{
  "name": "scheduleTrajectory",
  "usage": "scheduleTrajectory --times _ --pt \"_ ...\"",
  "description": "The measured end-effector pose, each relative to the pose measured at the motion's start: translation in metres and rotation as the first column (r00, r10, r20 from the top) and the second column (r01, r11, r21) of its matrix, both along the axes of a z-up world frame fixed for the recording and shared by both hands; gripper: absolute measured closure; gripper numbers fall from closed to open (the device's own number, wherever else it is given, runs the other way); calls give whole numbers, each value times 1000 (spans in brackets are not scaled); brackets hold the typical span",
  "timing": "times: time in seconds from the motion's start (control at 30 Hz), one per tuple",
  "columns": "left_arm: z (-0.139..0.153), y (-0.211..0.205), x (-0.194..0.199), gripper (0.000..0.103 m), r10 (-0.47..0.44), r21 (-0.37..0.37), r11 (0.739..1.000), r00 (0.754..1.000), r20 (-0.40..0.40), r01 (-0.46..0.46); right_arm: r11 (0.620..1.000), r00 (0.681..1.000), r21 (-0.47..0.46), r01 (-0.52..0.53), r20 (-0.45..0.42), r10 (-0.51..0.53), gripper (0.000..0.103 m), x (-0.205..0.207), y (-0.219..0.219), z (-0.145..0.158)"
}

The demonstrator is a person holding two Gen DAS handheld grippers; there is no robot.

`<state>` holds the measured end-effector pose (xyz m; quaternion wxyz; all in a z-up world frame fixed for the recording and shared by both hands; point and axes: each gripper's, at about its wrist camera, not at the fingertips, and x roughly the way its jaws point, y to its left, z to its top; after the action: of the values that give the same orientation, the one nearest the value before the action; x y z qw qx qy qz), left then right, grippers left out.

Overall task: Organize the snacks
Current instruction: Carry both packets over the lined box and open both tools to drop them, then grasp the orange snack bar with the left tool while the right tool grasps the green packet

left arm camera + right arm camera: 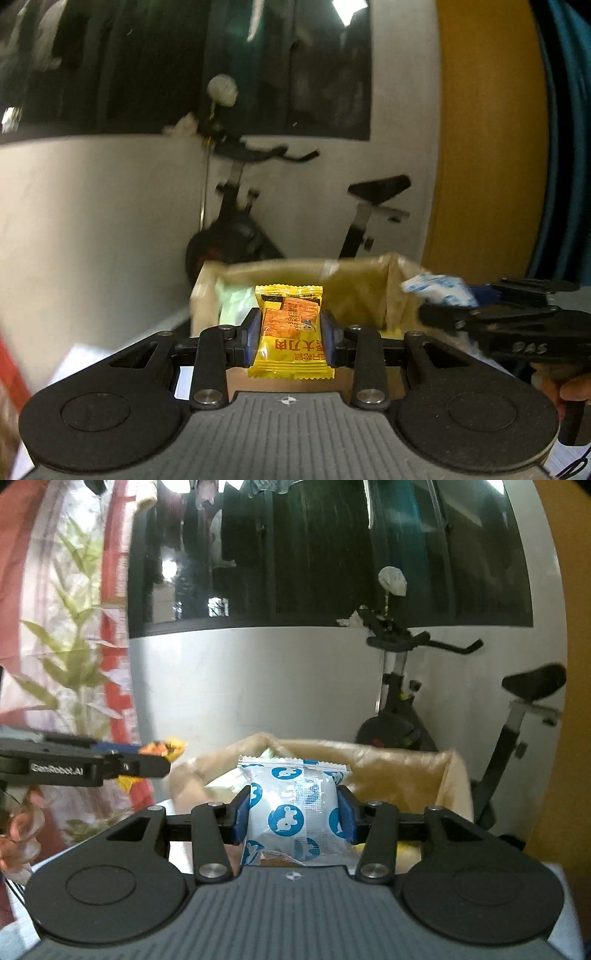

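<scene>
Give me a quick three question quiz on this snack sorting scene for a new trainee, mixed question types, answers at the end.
1. True or false: the left gripper grips a yellow packet.
2. What pattern marks the white packet in the right gripper?
3. What lies just beyond both grippers? A) cardboard box B) metal sink C) wire rack

Key: 1 true; 2 blue circles; 3 A

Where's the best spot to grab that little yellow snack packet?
Grip the yellow packet across its flat middle, one pad on each long side edge, coming in end-on, as the left tool holds it now. The crimped ends are thin and slippery; the filled middle gives the pads something firm.
</scene>
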<state>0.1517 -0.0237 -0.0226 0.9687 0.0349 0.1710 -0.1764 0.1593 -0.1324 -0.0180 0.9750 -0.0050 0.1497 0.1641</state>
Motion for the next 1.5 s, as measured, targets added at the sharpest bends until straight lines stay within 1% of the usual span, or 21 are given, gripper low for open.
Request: scheduleTrajectory --times 0.07,0.1,0.23,0.33,0.37,0.43,0.5,0.53,0.57,0.6,0.63,0.73,0.8,0.9,1.0,1.13,1.23,1.27,1.37,1.43,1.5 --pt "2 -15 18 68 -13 18 1000 1000 15 13 997 999 -49 53 1 -53 54 15 4 2" --pt "2 -22 28 68 -15 17 1000 1000 11 15 996 997 -58 73 -11 -74 54 24 5 1" --pt "-8 -41 66 68 -27 -10 1000 998 -62 26 989 988 -66 135 -61 -139 54 49 2 -9" --pt "-20 -53 84 68 -8 47 999 996 -87 12 985 984 -80 150 -85 -157 54 60 -1 -18" --pt "-23 -54 89 67 -11 46 999 995 -96 15 985 982 -75 156 -95 -163 54 62 -3 -20" --pt "-28 -52 98 66 -29 20 999 990 -139 32 986 978 -41 162 -125 -166 53 66 -11 -24" --pt "-33 -48 106 66 -42 -15 999 984 -173 39 984 974 -20 175 -142 -176 48 68 -17 -26" --pt "-34 -47 106 65 -44 -22 999 984 -173 41 983 974 -22 180 -140 -181 42 66 -19 -25" --pt "-36 -43 102 63 -45 -21 999 984 -172 42 983 974 -30 181 -131 -184 38 64 -19 -24" --pt "-38 -39 97 57 -45 -18 999 984 -171 42 982 976 -38 184 -115 -187 38 60 -20 -23" --pt "-39 -36 94 56 -43 -15 999 984 -171 41 983 977 -38 182 -102 -185 38 56 -20 -21" --pt "-37 -25 86 56 -41 -20 999 984 -175 38 987 984 6 158 -81 -157 38 42 -24 -17" --pt "-33 -17 76 56 -40 -37 999 987 -158 35 990 989 36 133 -67 -130 38 33 -27 -17" --pt "-26 -7 61 56 -32 -43 999 990 -139 27 994 996 76 84 -44 -81 38 16 -31 -20" --pt "-22 2 42 56 -19 -47 999 992 -126 13 995 998 81 63 -22 -61 38 -1 -32 -23" --pt "-23 11 21 56 28 -61 997 990 -135 -37 997 999 64 40 18 -41 39 -24 -32 -28" --pt "-30 17 6 56 53 -87 994 987 -149 -67 999 999 45 21 43 -23 40 -41 -36 -38" --pt "-33 20 1 56 65 -97 992 985 -158 -81 999 999 32 19 46 -20 43 -47 -37 -43" --pt "-45 28 -10 56 107 -137 981 976 -192 -134 999 997 -6 44 63 -44 44 -62 -42 -58" --pt "-54 33 -18 56 137 -151 974 969 -206 -169 998 997 -4 67 45 -67 44 -69 -48 -72" --pt "-64 35 -25 56 163 -140 971 964 -211 -194 995 995 -6 97 -17 -97 45 -72 -53 -90"
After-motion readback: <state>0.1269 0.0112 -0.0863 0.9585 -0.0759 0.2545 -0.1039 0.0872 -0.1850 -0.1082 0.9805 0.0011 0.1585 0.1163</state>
